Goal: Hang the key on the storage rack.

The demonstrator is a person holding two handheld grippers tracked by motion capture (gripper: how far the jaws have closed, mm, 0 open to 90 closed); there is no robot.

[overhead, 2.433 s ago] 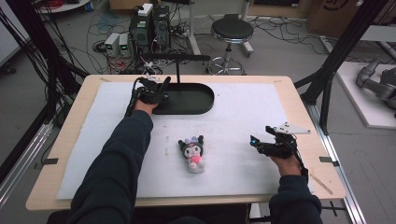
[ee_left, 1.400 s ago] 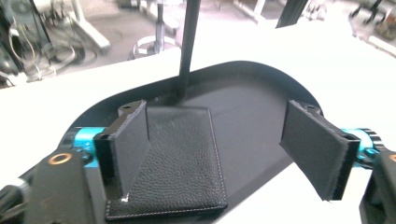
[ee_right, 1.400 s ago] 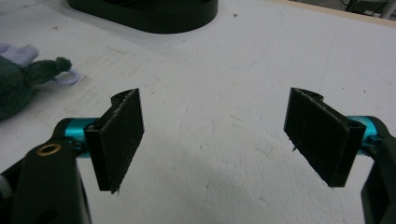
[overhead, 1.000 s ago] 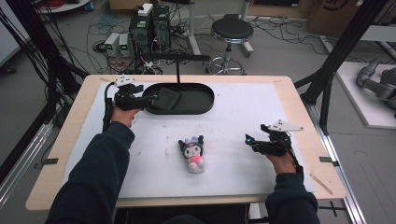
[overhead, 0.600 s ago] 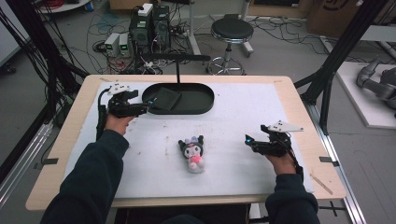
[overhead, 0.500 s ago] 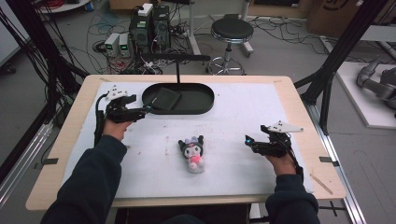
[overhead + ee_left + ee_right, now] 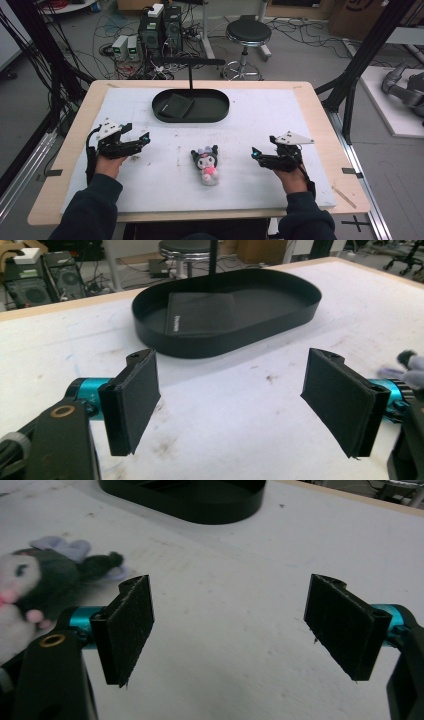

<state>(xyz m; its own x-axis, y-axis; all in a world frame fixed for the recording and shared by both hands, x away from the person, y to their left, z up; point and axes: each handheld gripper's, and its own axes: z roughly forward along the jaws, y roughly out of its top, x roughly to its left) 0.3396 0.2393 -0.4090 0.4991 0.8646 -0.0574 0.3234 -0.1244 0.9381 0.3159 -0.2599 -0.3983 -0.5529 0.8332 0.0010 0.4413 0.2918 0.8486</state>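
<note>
High view: small black-and-white plush doll with pink belly [image 7: 206, 163] lay at counter centre, 6 o'clock of the black oval tray [image 7: 220, 114]. Left gripper [image 7: 141, 139] and right gripper [image 7: 255, 152] both gaped wide, empty. Doll looked soft, light; best pinched across its torso.

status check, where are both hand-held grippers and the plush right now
Left hand-held gripper open, empty, low over the mat. Right hand-held gripper open, empty. Plush toy lying between them, untouched. Black tray behind holds a dark pouch. Nothing blocking the plush.
</note>
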